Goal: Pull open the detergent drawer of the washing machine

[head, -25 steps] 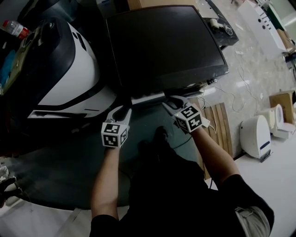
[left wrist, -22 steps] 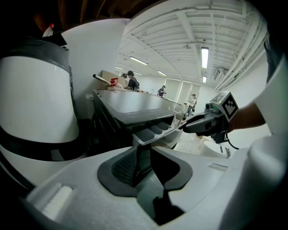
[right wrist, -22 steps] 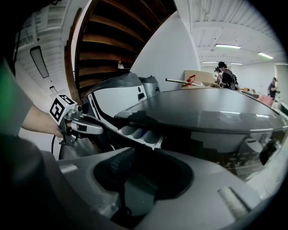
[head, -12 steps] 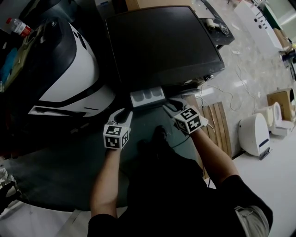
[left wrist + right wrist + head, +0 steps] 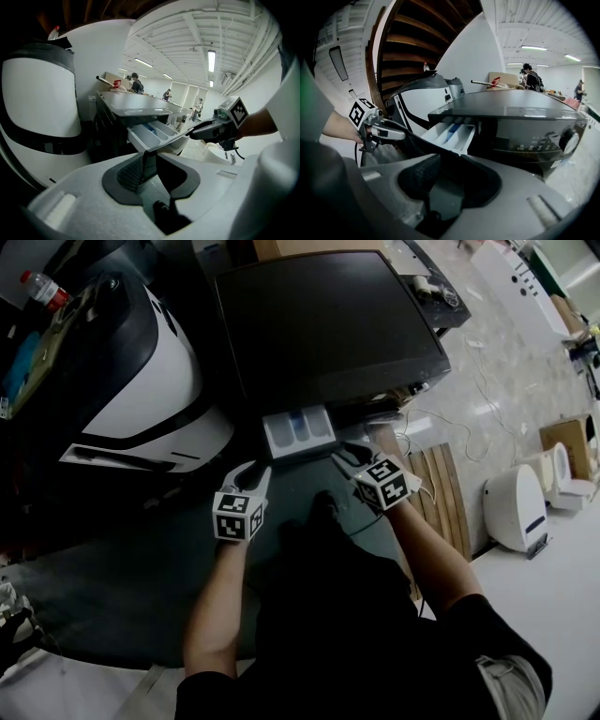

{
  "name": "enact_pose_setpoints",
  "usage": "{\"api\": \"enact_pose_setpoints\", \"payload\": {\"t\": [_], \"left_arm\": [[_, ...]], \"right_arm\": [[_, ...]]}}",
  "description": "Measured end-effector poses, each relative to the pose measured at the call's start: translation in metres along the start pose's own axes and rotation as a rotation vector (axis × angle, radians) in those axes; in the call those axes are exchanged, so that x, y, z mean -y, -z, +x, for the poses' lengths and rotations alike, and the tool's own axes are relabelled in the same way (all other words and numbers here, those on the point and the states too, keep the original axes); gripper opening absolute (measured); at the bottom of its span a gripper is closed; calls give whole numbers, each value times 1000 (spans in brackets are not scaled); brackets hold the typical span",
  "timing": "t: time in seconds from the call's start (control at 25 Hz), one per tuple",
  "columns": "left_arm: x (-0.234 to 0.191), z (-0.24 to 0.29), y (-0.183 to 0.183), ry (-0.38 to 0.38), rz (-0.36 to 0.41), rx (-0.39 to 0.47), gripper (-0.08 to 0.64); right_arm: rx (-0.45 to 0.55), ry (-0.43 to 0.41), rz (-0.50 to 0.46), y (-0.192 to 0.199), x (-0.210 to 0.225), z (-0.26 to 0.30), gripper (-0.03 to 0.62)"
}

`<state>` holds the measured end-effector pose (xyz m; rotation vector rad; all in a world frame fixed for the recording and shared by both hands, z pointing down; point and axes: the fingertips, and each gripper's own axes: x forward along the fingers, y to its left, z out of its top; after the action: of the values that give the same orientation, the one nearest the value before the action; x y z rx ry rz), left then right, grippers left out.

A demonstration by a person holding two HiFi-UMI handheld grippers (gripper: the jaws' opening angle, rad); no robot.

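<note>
- Left gripper view: the fingers (image 5: 129, 173) of my left gripper (image 5: 146, 161) are pinched shut on the left end of the detergent drawer (image 5: 298, 430), at its dark front edge. My right gripper (image 5: 440, 171) is clamped on the right end.
- My worry: if one side pulls harder, the drawer could skew and bind, or the thin edge could slip free.
- The drawer juts partway out of the washing machine (image 5: 328, 324), beside the control panel. Its long axis points from the machine towards me, compartments facing up.
</note>
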<state>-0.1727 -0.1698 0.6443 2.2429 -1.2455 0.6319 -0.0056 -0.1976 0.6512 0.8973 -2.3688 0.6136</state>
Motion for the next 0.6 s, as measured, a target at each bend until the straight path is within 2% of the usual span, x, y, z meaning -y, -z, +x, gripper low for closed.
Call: {"api": "enact_pose_setpoints", "payload": {"t": [0.6], "left_arm": [[21,-19,19,20,-39,9,87]], "right_arm": [[-18,26,22,21,-19,-19,135]]}}
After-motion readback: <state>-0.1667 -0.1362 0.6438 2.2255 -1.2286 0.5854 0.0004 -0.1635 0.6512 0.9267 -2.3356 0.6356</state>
